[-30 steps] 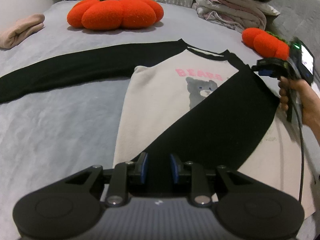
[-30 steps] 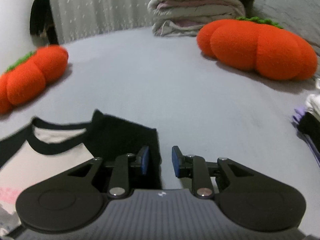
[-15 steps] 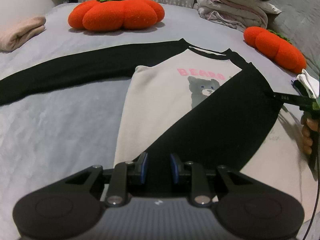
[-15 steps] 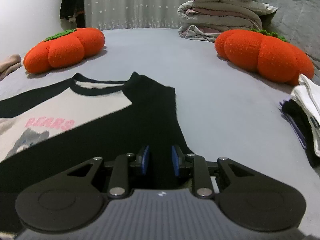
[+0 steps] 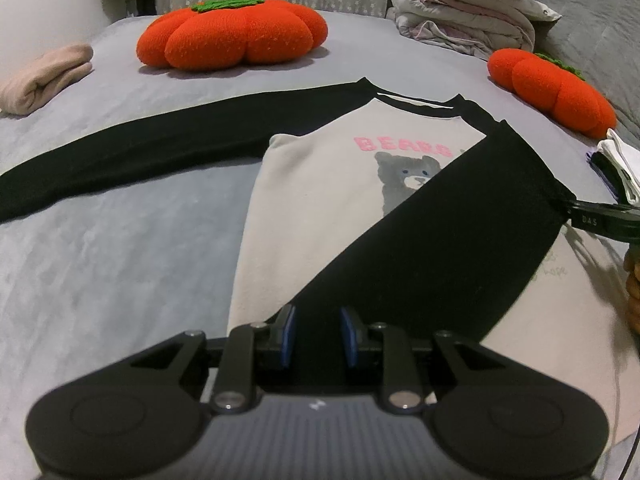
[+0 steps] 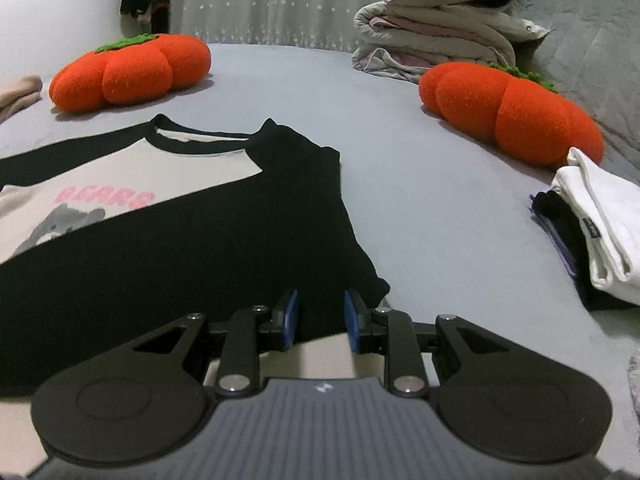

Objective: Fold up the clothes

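Observation:
A cream raglan shirt (image 5: 320, 184) with black sleeves and a bear print lies flat on the grey bed. One black sleeve (image 5: 140, 148) stretches out to the left. The other sleeve (image 5: 440, 248) is folded diagonally across the chest, and its end reaches my left gripper (image 5: 316, 336), which stands open with black cloth showing in the gap. In the right wrist view the same folded sleeve (image 6: 200, 248) runs to my right gripper (image 6: 320, 314). That gripper is open over the sleeve's near right corner, with black cloth and cream body showing between its pads. Its tip (image 5: 576, 210) touches the sleeve's right edge.
Two orange pumpkin cushions (image 5: 232, 36) (image 5: 556, 88) sit at the back. Folded bedding (image 5: 468, 20) is piled behind them and a rolled pink garment (image 5: 44, 76) lies far left. A stack of folded clothes (image 6: 592, 232) sits right of the shirt. A person's hand (image 5: 632, 292) shows at the right edge.
My right gripper has come from the bare bed beyond the shoulder back along the folded sleeve to its near right corner. The left gripper has stayed put.

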### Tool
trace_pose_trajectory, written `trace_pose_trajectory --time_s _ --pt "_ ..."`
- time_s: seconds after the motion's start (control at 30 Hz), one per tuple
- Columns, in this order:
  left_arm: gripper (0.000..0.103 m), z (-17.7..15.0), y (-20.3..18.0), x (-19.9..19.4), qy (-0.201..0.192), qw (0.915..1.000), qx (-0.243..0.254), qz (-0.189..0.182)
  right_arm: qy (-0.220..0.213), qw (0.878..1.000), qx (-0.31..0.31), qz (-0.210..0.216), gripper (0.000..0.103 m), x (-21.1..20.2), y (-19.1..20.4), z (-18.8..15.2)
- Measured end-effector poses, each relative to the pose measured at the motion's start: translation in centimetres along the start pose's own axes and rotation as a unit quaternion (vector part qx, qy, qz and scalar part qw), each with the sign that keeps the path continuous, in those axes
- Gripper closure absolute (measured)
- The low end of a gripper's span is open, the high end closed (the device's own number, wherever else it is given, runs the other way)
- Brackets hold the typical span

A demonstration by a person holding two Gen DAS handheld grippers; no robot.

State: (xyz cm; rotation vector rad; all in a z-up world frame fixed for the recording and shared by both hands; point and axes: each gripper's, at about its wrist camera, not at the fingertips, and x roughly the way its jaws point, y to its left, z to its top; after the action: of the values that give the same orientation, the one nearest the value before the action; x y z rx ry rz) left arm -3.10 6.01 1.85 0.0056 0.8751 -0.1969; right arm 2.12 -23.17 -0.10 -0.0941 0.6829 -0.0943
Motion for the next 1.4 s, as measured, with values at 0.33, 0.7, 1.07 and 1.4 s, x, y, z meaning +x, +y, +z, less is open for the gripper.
trace_pose_trajectory --time_s 0.33,0.7,1.07,1.4 --pt "0.078 -0.3 -0.5 0.0 -0.007 0.9999 0.009 0.01 0.016 0.999 -0.023 -0.034 0.07 -2.4 1.6 -1.6" --pt "0.078 -0.5 -0.6 -0.2 -0.01 0.9998 0.009 0.016 0.038 0.996 -0.046 -0.066 0.07 -3.8 2.8 -2.4" --pt "0.078 -0.9 -0.3 -0.5 -0.014 0.9998 0.006 0.012 0.044 0.994 -0.06 -0.084 0.07 -4.8 3.5 -3.3" --pt "0.078 -1.8 -0.5 -0.9 -0.025 0.9993 0.019 0.021 0.05 0.994 -0.053 -0.087 0.07 -6.3 3.3 -4.6"
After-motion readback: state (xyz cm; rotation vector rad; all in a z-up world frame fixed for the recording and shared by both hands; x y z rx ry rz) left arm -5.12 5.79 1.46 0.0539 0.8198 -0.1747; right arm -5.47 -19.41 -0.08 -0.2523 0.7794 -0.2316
